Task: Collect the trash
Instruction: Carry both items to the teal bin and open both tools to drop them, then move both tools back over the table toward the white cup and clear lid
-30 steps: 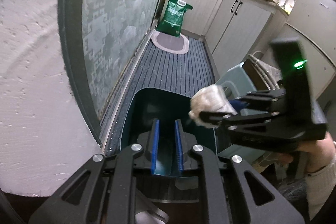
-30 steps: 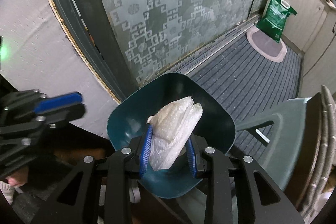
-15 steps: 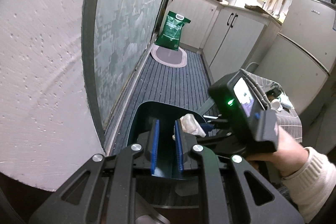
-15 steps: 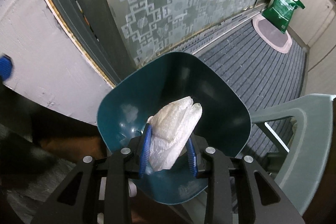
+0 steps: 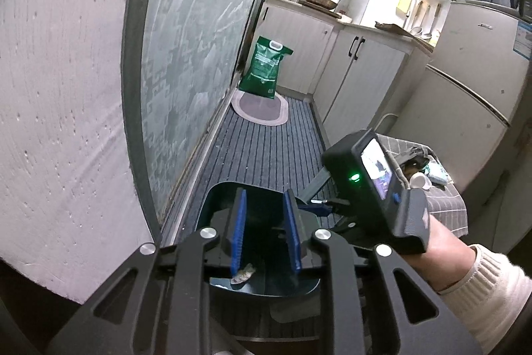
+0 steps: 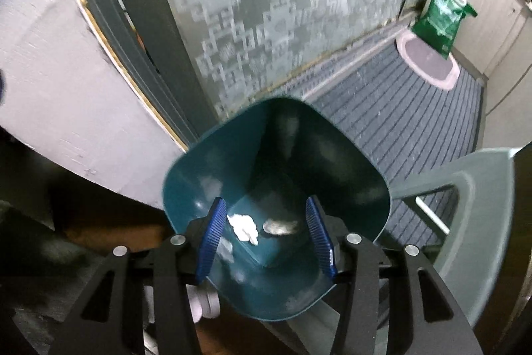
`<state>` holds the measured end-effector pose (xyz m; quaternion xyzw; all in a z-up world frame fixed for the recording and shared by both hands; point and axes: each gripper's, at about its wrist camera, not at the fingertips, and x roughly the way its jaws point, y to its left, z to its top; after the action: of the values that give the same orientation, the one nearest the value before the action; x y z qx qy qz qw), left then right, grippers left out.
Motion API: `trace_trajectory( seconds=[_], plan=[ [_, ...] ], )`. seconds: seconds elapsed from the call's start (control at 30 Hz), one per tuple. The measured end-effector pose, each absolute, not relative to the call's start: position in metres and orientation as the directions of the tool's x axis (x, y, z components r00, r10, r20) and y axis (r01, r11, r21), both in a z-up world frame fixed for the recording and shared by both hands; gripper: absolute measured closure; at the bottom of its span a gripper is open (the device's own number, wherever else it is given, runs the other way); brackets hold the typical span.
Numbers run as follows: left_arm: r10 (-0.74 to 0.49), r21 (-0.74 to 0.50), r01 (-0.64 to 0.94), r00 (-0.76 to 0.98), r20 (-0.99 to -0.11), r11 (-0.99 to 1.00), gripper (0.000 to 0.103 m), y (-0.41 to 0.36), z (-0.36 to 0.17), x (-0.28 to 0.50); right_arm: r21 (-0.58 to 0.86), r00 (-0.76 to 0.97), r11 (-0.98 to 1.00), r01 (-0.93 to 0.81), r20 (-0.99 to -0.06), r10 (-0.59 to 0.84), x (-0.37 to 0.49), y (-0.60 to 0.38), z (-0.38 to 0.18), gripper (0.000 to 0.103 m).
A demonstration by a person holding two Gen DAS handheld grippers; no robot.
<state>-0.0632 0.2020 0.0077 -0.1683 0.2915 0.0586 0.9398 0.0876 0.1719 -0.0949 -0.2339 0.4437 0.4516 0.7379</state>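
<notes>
White crumpled tissue [image 6: 244,227] lay at lower centre inside teal bin [image 6: 352,155], released; light, soft, best pinched anywhere. Right gripper [image 6: 266,222] just spread, empty; left gripper [image 5: 264,225] parted, empty.

No legible text, not even on green bag [image 5: 266,67]

Two wrist fisheyes, both close above the teal bin

The left wrist view looks slightly downward along its gripper [image 5: 264,232] down the kitchen aisle, the bin [image 5: 219,198] low at centre, the patterned glass door [image 5: 199,55] filling the left and the green bag [image 5: 266,69] at upper centre. The right wrist view tips steeply down, right over the bin's mouth [image 6: 349,162], close. Both share the bin, the door, the striped floor mat [image 6: 399,95] and the bag.
</notes>
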Motion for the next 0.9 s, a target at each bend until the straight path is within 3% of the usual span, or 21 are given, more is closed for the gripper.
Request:
trace_trajectory(
  seconds=[0.4, 0.9],
  plan=[
    [0.003, -0.262, -0.156, 0.862, -0.506, 0.952, 0.074, 0.173, 0.036, -0.058, 0.046, 0.303, 0.501, -0.864, -0.746, 0.592, 0.081, 0.114, -0.017, 0.052],
    [-0.086, -0.231, -0.041, 0.855, -0.511, 0.972, 0.072, 0.106, 0.04, -0.015, 0.018, 0.44, 0.603, -0.797, -0.667, 0.601, 0.097, 0.011, 0.021, 0.052]
  ],
)
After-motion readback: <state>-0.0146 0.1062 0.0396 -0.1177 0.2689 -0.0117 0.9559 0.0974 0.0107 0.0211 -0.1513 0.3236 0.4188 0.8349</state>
